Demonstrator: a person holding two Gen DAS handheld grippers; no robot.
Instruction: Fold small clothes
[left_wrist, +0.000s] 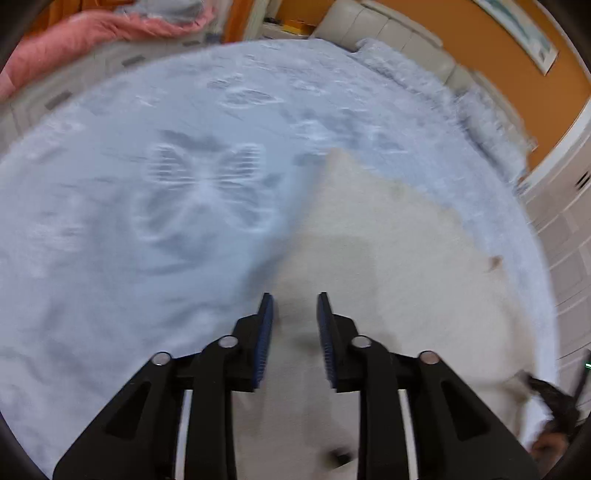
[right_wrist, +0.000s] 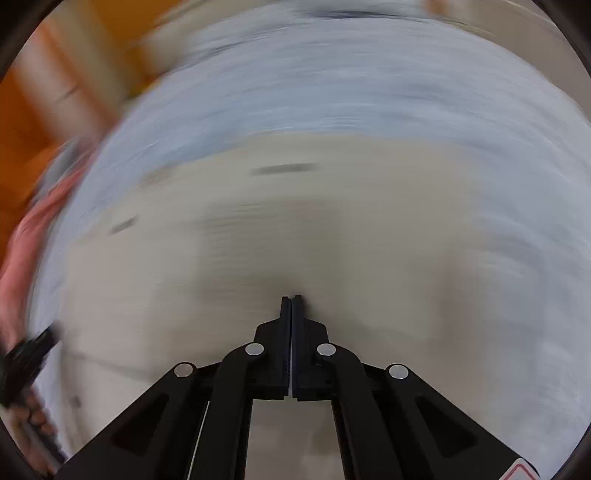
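The left tool is angled steeply down over the bed, its jaws parted by a clear gap and nothing gripped between the blue pads. Directly below and ahead of it, the cream garment is spread flat on the pale blue blanket. The cloth's long axis is seen running from beneath the tool away and slightly rightward, narrowing to a corner far ahead. A butterfly pattern is pressed into the blanket ahead and to the left of the tool.

The right tool is seen with its jaws drawn almost together, only a thin slit left between them; whether cloth is pinched there cannot be told. The view is heavily smeared. The garment fills the area ahead of and under this tool. At the far left of it, a hand is glimpsed on the other tool's black frame.
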